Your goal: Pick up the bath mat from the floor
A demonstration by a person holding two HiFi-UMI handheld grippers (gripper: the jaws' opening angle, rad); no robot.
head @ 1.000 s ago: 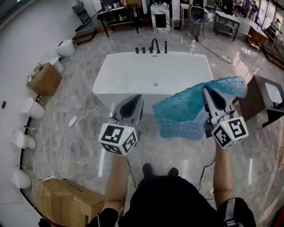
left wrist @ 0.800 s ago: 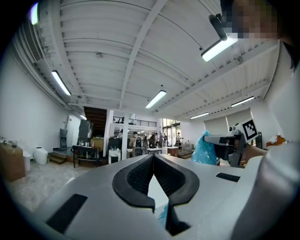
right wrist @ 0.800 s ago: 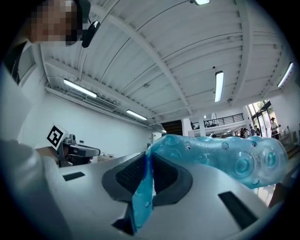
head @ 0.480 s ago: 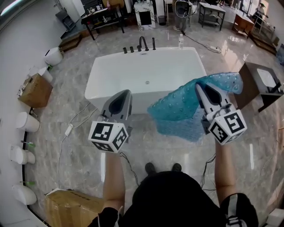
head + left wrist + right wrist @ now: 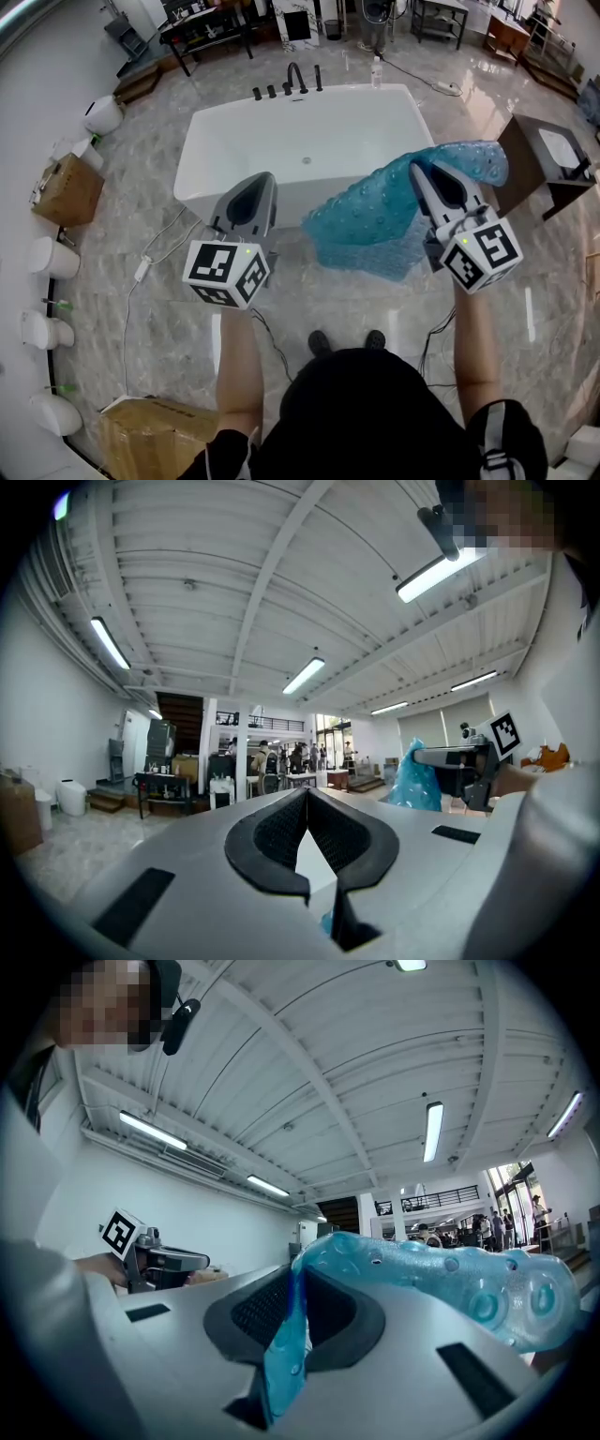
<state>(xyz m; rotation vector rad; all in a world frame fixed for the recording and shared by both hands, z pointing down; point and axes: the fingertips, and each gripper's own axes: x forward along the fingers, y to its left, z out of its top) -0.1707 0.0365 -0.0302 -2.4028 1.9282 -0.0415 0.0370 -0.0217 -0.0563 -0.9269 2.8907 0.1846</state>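
The bath mat (image 5: 370, 225) is translucent blue with round suction cups. It hangs clear of the floor in front of the bathtub, held by one edge. My right gripper (image 5: 417, 171) is shut on that edge, and in the right gripper view the mat (image 5: 441, 1274) folds over the pinched jaws of the gripper (image 5: 295, 1277). My left gripper (image 5: 266, 178) is held up to the left of the mat, apart from it. Its jaws (image 5: 306, 791) are shut with nothing between them. The left gripper view shows the mat (image 5: 422, 780) off to the right.
A white bathtub (image 5: 234, 141) with a dark faucet (image 5: 295, 75) stands just ahead. Cardboard boxes (image 5: 66, 187) and toilets (image 5: 56, 255) line the left wall. A dark cabinet (image 5: 525, 183) is at the right. Cables (image 5: 141, 270) run over the marble floor, near the person's feet (image 5: 323, 342).
The mat stays in the right gripper and its lower edge has come up a little. Both grippers keep their pose while the view has shifted slightly towards the tub.
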